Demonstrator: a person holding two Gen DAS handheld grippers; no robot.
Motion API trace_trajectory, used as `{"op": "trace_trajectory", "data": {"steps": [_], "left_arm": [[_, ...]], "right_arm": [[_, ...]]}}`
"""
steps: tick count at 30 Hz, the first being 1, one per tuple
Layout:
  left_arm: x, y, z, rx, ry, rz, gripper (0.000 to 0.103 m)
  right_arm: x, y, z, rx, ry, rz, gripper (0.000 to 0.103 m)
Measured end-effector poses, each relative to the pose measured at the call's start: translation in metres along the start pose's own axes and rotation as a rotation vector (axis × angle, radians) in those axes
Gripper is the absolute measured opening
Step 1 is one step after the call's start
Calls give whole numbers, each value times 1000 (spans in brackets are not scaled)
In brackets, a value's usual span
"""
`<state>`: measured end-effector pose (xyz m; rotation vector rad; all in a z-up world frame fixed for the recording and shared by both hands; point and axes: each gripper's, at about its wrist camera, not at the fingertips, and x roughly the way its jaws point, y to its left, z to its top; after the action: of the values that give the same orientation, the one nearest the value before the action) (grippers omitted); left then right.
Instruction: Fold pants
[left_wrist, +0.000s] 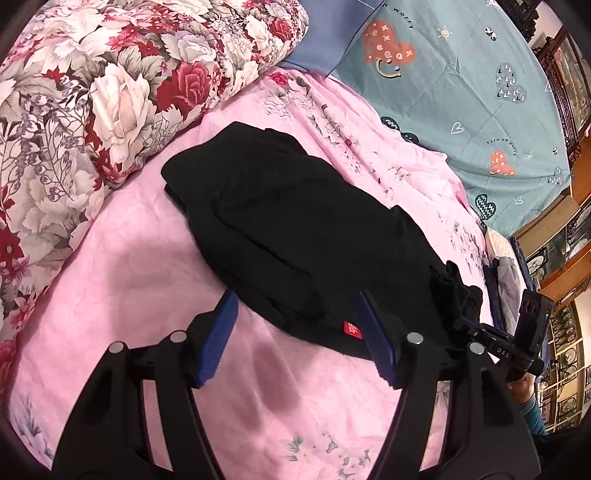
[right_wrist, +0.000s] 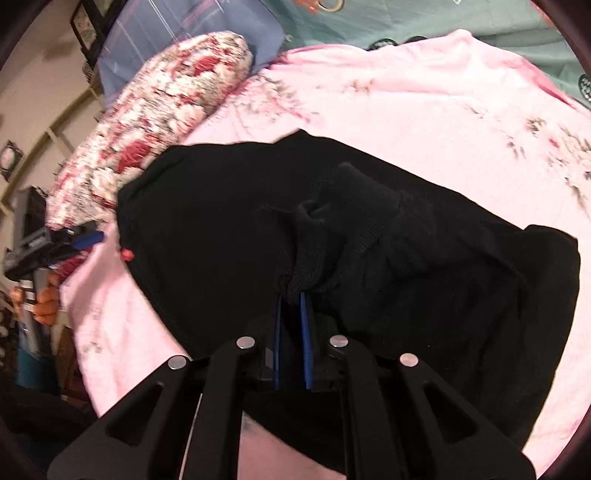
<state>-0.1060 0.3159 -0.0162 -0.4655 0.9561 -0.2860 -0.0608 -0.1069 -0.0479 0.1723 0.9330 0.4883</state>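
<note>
The black pants (left_wrist: 295, 229) lie folded in a long bundle on the pink bedsheet (left_wrist: 129, 277), with a small red tag (left_wrist: 351, 328) at the near edge. My left gripper (left_wrist: 295, 306) is open just above the near edge of the pants, holding nothing. The right gripper shows at the far right of the left wrist view (left_wrist: 465, 310), at the gathered end of the pants. In the right wrist view my right gripper (right_wrist: 293, 299) is shut on a bunched fold of the pants (right_wrist: 369, 240), and the left gripper (right_wrist: 85, 238) shows at the left edge.
A rolled floral quilt (left_wrist: 92, 110) lies along the left of the bed. A teal printed blanket (left_wrist: 461, 92) and a blue pillow (left_wrist: 325, 40) lie at the far side. Wooden furniture (left_wrist: 561, 266) stands to the right.
</note>
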Motion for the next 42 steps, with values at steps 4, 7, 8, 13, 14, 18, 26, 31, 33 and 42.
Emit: {"op": "trace_trajectory", "data": {"steps": [4, 7, 8, 13, 14, 18, 26, 31, 33, 42], "left_arm": [[-2, 3, 2, -34, -4, -5, 70], [-1, 18, 7, -140, 5, -52, 80], [2, 26, 9, -193, 11, -79, 80], [23, 65, 18, -401, 22, -113, 80], [27, 71, 19, -427, 24, -120, 80], [41, 74, 30, -429, 37, -157, 80], [67, 57, 47, -388, 43, -178, 80], [62, 67, 40, -431, -2, -186, 62], [61, 76, 38, -473, -11, -192, 46], [55, 75, 38, -433, -46, -167, 15]], "right_arm": [[17, 6, -2, -22, 96, 9, 21], [13, 5, -3, -10, 103, 80, 48], [8, 5, -2, -2, 98, 97, 52], [-24, -3, 4, 68, -16, 195, 62], [-30, -7, 4, 89, -35, 213, 64], [-43, -23, 1, 169, -90, 244, 64], [-38, -40, -4, 257, -85, 235, 64], [-38, -40, -4, 247, -74, 228, 64], [-37, -38, -2, 232, -70, 230, 64], [-21, -28, 1, 211, -28, 239, 64]]}}
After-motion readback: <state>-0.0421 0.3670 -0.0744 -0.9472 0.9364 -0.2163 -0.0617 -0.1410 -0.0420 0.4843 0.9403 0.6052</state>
